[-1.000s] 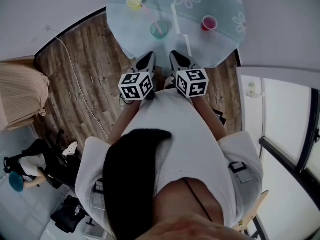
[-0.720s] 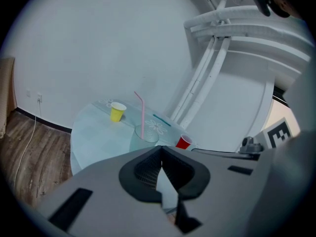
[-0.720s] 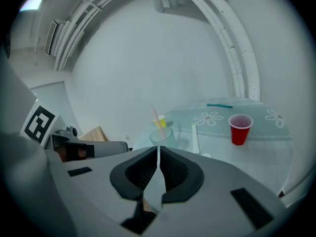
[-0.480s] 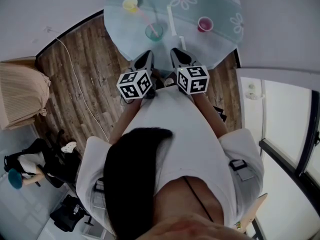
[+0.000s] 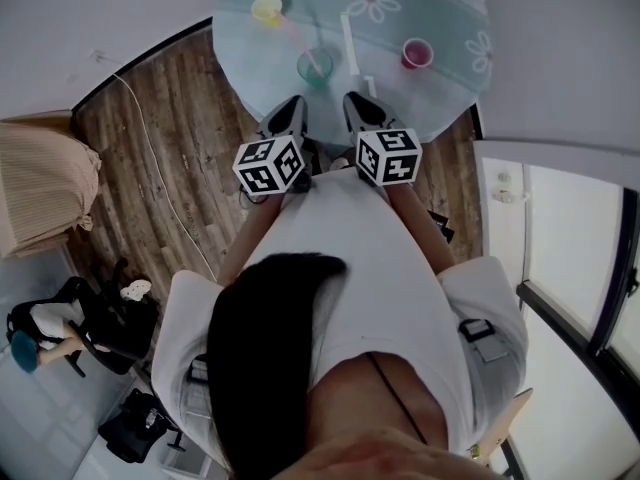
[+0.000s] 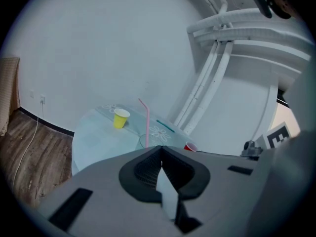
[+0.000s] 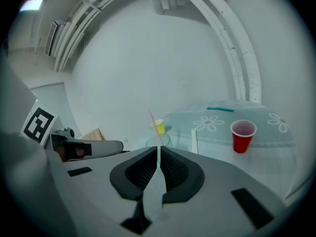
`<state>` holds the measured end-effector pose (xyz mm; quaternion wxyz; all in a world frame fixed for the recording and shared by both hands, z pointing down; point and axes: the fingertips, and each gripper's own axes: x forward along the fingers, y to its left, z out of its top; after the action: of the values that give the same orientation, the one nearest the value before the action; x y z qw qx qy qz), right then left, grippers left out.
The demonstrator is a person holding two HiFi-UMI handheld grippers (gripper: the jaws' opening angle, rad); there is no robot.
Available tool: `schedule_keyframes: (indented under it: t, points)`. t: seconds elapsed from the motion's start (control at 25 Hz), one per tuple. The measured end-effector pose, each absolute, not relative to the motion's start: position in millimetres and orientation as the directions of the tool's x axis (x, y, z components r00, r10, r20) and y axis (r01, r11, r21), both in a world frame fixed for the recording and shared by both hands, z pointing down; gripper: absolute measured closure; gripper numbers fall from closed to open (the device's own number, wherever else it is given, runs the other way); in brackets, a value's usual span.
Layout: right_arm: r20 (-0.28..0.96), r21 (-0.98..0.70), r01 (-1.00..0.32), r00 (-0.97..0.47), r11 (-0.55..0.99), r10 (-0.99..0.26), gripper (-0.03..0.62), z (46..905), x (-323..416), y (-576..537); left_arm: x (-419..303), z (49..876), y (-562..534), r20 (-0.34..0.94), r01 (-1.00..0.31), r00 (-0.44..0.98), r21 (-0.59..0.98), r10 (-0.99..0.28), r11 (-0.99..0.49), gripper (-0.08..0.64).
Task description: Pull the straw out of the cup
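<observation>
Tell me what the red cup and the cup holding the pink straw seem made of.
The red cup looks like plastic: opaque, smooth wall. The clear cup holding the pink straw is see-through, plastic or glass; cannot tell which.

The head camera sits high and looks almost straight down at the left gripper (image 5: 290, 118) and right gripper (image 5: 362, 109) close below, with the round table (image 5: 425, 98) a bit farther on. Each gripper carries its own camera, low down, looking along its jaws across the table from near its edge. All three views share the yellow cup (image 5: 267, 8) and red cup (image 5: 417, 52).
</observation>
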<state>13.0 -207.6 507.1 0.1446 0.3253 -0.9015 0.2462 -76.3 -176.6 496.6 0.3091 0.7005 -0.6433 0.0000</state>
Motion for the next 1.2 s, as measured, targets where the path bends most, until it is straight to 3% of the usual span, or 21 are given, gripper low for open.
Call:
schedule_keyframes:
  t: [0.56, 0.6, 0.68, 1.2]
  points:
    - [0.438, -0.363, -0.68, -0.728, 0.637, -0.527, 0.553, 512.7, -5.9, -228.3, -102.9, 505.2, -195.1, 0.419, -0.883, 0.19, 0.467, -0.888, 0.032, 0.551]
    - [0.435, -0.368, -0.673, -0.735, 0.642, -0.521, 0.545, 512.2, -8.8, -229.2, -104.0, 505.6, -196.5, 0.42, -0.881, 0.194, 0.472, -0.886, 0.03, 0.551]
    - [0.434, -0.38, -0.66, -0.746, 0.648, -0.505, 0.444, 512.1, -14.5, -230.7, -105.9, 506.6, -199.6, 0.424, -0.874, 0.206, 0.485, -0.882, 0.029, 0.551]
    - [0.447, -0.326, -0.647, -0.748, 0.689, -0.491, 0.437, 511.0, -41.5, -249.7, -129.8, 511.8, -220.5, 0.436, -0.859, 0.211, 0.51, -0.875, 0.047, 0.551]
